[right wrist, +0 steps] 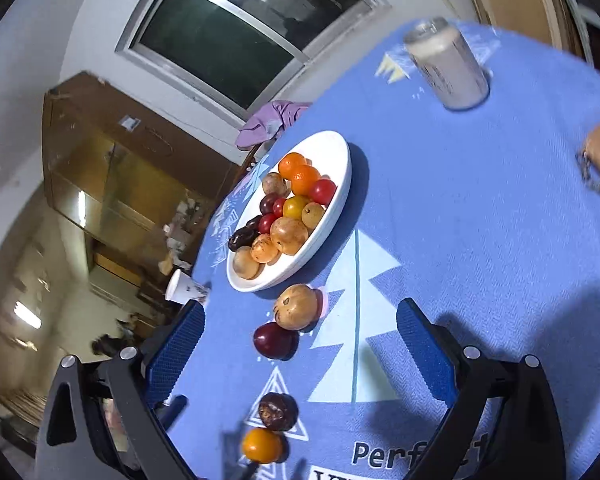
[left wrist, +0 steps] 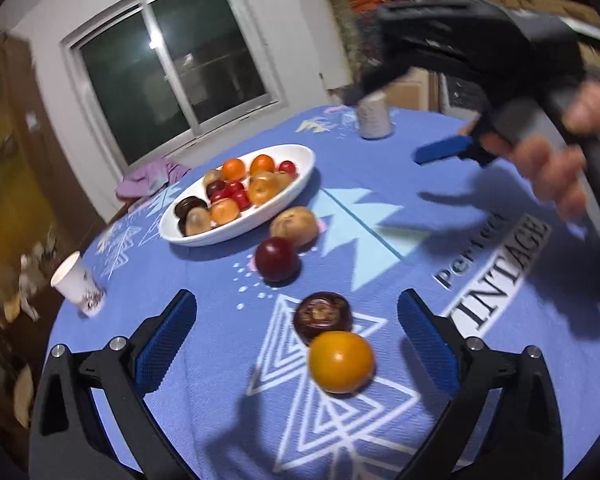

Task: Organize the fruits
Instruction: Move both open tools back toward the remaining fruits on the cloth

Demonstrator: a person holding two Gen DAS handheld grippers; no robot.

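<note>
My left tongs (left wrist: 296,344) gape wide around the orange fruit (left wrist: 341,362), lined up to grab it; right tongs (right wrist: 300,356) hover empty and open, the white plate (right wrist: 340,160) ahead awaiting loose fruit.

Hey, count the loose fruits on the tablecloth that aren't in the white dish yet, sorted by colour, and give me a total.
Orange: 1, the orange fruit nearest the left tongs
Dark brown: 1, the brown fruit
Dark red: 1, the red fruit
Tan: 1, the tan fruit beside the white dish
Total: 4 loose fruits
</note>
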